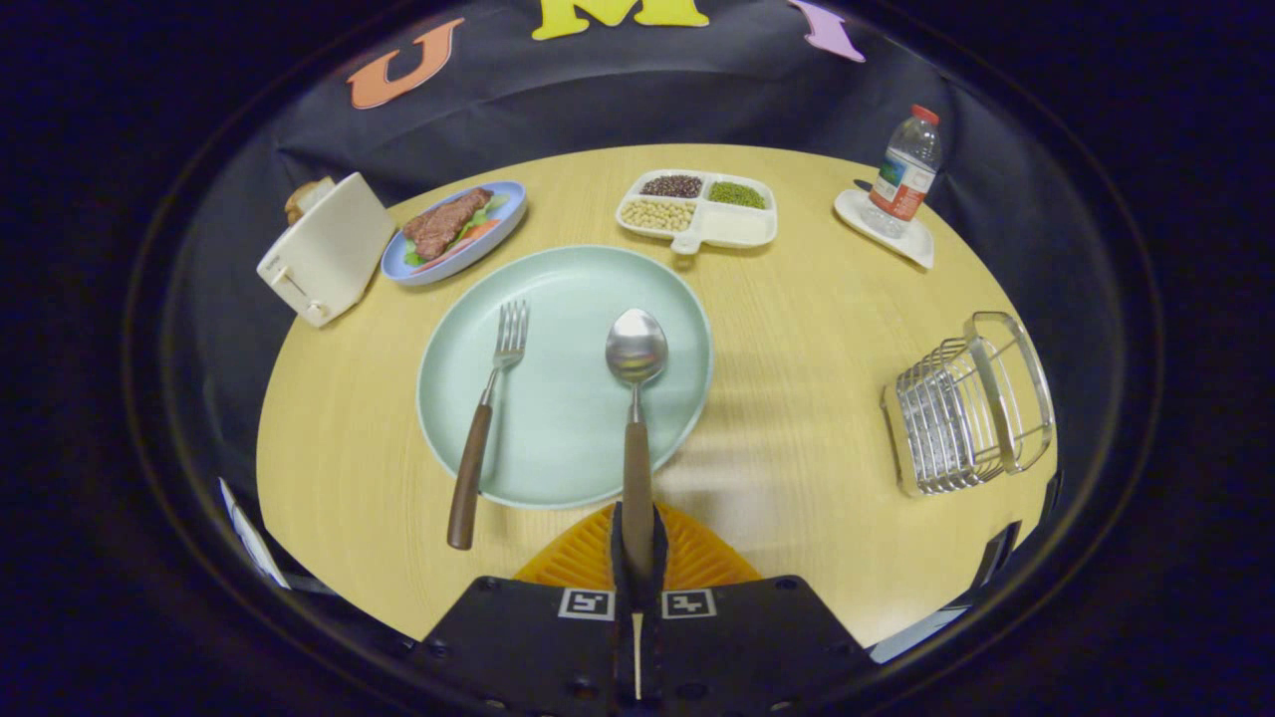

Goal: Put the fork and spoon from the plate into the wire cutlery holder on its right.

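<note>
At the table's (pixel 797 438) far left edge stands a toaster (pixel 327 249), a bit of bread behind it mostly hidden. Beside it sits a blue plate of meat (pixel 453 231). The green plate (pixel 564 373) lies mid-table; the fork (pixel 485 423) rests on its left side, its brown handle running over the near rim. The spoon (pixel 637 398) lies right of it, bowl over the plate, and the gripper (pixel 637 543) is pinched on its handle end, which the fingers hide. Further back is a divided tray of beans (pixel 697 209), then a bottle (pixel 904 171). The wire cutlery holder (pixel 968 403) stands at the right edge.
</note>
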The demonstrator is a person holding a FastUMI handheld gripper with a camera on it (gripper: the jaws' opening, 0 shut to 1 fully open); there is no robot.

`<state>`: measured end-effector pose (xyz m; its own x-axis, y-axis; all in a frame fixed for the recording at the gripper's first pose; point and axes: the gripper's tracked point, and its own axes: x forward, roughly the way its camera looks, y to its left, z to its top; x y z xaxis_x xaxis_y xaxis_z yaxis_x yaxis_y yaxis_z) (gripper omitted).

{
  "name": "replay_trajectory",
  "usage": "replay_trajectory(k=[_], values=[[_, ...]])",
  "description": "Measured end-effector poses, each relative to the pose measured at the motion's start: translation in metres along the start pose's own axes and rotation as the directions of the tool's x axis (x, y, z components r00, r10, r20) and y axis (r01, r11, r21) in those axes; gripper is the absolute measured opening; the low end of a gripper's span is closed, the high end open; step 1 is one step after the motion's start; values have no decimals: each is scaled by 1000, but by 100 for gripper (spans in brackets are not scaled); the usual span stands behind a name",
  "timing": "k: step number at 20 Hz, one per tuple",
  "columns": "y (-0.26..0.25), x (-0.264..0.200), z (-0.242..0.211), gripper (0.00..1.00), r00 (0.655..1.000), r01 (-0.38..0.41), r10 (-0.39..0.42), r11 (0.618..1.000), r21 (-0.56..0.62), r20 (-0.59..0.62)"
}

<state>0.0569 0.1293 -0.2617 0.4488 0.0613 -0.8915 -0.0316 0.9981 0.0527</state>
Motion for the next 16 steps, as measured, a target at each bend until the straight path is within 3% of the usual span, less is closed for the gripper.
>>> replay_trajectory(k=[10, 16], values=[[-14, -58, 3, 2, 997, -68, 68, 998, 15, 49], [-53, -97, 3, 2, 994, -60, 56, 998, 35, 98]])
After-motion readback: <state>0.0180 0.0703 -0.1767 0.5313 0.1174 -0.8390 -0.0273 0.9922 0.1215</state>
